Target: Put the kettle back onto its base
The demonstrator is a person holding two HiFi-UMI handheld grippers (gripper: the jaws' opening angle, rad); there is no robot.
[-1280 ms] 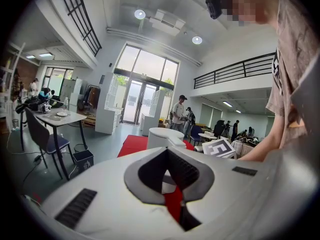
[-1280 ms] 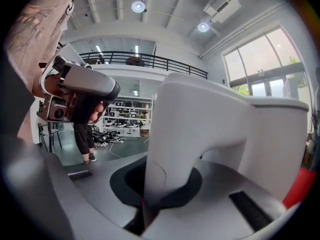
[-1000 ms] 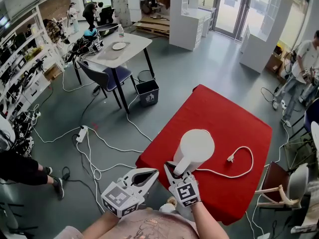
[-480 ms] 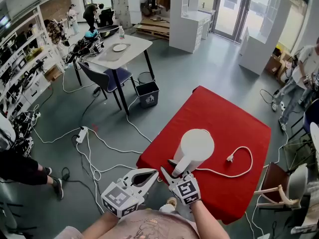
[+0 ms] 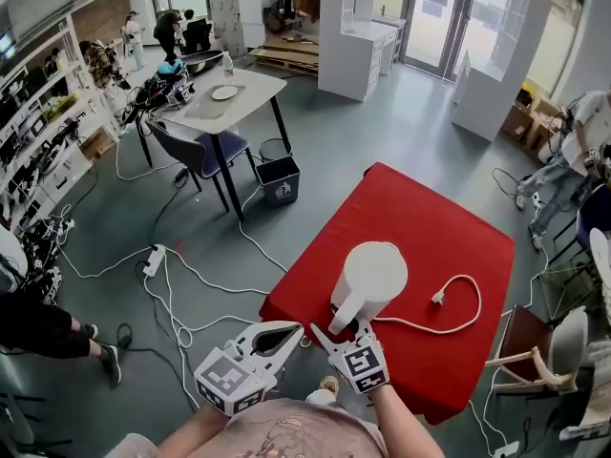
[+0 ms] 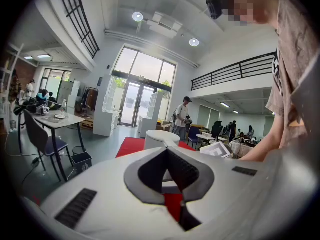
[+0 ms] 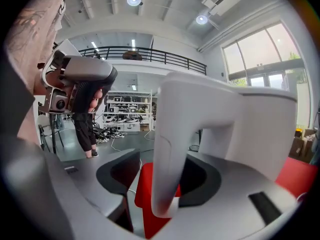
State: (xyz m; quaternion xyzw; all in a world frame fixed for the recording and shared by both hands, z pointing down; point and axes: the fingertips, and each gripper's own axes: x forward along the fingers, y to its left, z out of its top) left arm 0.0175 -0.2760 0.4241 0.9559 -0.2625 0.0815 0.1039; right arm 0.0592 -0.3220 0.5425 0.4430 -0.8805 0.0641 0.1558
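Note:
The white kettle stands upright on the red table, its handle pointing toward me. A white cord with its plug comes out from under it; the base itself is hidden. My right gripper straddles the handle and its jaws are opening. Red cloth shows between the handle and the left pad, so the pads do not press. My left gripper hovers off the table's near-left corner, its tips together on nothing. From there the kettle lies ahead.
Cables and a power strip trail over the floor to the left. A dark bin, a chair and a white table stand beyond. A wooden chair is close to the table's right edge. A person stands far right.
My right gripper's jaws have spread wide off the kettle handle they were closed on. The kettle and my left gripper have stayed put.

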